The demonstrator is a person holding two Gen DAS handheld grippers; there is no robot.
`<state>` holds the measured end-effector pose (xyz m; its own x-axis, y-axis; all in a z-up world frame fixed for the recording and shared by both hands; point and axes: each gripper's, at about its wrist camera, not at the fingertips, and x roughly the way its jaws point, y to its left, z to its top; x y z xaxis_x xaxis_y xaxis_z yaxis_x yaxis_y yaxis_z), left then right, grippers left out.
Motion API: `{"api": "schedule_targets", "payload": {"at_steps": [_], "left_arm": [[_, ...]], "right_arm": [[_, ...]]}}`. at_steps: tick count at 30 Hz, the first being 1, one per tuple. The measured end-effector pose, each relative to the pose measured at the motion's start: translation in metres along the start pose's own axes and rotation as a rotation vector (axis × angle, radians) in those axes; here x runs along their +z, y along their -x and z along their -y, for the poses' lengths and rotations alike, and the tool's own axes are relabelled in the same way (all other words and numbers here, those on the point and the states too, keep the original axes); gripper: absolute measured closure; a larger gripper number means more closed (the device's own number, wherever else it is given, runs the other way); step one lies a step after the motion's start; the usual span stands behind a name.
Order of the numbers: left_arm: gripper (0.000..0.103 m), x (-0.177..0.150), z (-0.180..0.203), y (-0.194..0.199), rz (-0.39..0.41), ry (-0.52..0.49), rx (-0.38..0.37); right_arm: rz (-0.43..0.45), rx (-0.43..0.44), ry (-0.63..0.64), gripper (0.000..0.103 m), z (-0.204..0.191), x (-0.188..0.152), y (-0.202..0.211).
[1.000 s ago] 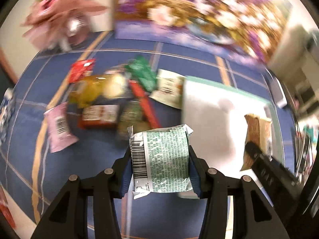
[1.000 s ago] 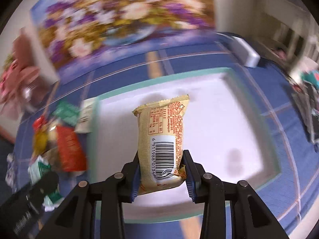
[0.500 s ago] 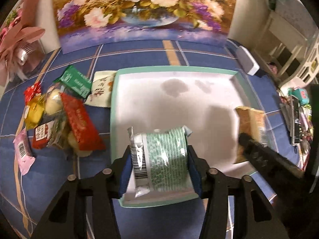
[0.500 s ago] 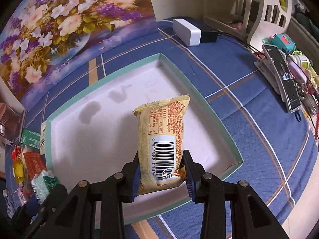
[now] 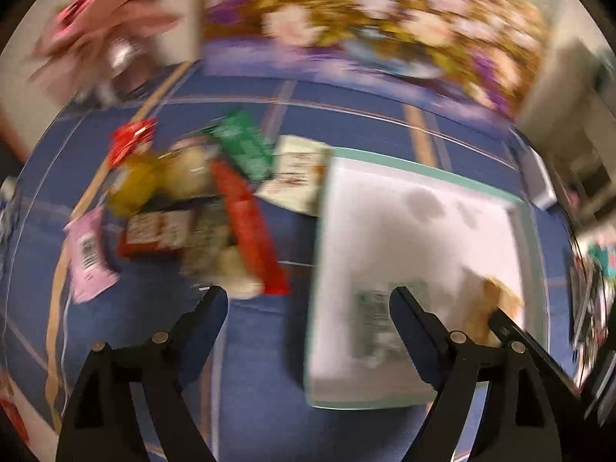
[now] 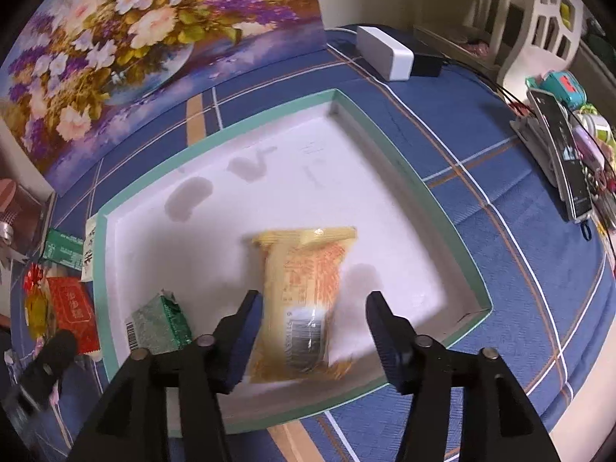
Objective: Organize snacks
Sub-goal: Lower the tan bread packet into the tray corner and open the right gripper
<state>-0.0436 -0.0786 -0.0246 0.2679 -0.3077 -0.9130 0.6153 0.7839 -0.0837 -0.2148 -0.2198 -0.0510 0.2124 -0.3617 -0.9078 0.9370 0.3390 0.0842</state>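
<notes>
A white tray with a teal rim (image 6: 101, 269) lies on the blue checked cloth. My right gripper (image 6: 313, 304) hangs over its near side with the jaws opening. A yellow snack packet (image 6: 304, 288) lies blurred on the tray floor between the fingers, and the pads stand clear of it. A green-and-white packet (image 6: 159, 323) rests in the tray's near left corner. My left gripper (image 5: 308, 300) is open and still opening, with nothing in it, over the cloth at the tray's left edge. In the blurred left wrist view the tray (image 5: 404, 238) holds the green packet (image 5: 381, 323) and the yellow one (image 5: 492, 300).
Loose snacks are piled left of the tray: a long red packet (image 5: 250, 223), a green one (image 5: 242, 146), a pink one (image 5: 88, 254), a white sachet (image 5: 296, 169). A flower painting (image 6: 134, 38) stands behind. A white box (image 6: 385, 54) and a phone on a stand (image 6: 562, 154) sit right.
Both grippers opened and let go of their packets, which now lie in the tray. The left gripper swung left, off the tray toward the snack pile.
</notes>
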Motion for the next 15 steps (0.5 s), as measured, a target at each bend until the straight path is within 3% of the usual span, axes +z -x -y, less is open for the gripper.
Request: {"api": "schedule_targets", "payload": {"at_steps": [5,7,12,15], "left_arm": [[0.016,0.008,-0.044,-0.001,-0.012,0.123,0.088],[0.007,0.009,-0.069,-0.001,-0.012,0.185,0.124],[0.006,0.007,-0.123,0.004,-0.002,0.299,0.211],[0.005,0.008,-0.151,0.009,0.013,0.345,0.224]], "right_arm": [[0.043,-0.004,0.076,0.029,-0.022,0.002,0.015],[0.061,0.039,0.112,0.026,-0.037,-0.001,0.024],[0.067,0.164,0.172,0.02,-0.077,-0.013,0.037],[0.063,0.226,0.213,0.016,-0.105,-0.025,0.041]]}}
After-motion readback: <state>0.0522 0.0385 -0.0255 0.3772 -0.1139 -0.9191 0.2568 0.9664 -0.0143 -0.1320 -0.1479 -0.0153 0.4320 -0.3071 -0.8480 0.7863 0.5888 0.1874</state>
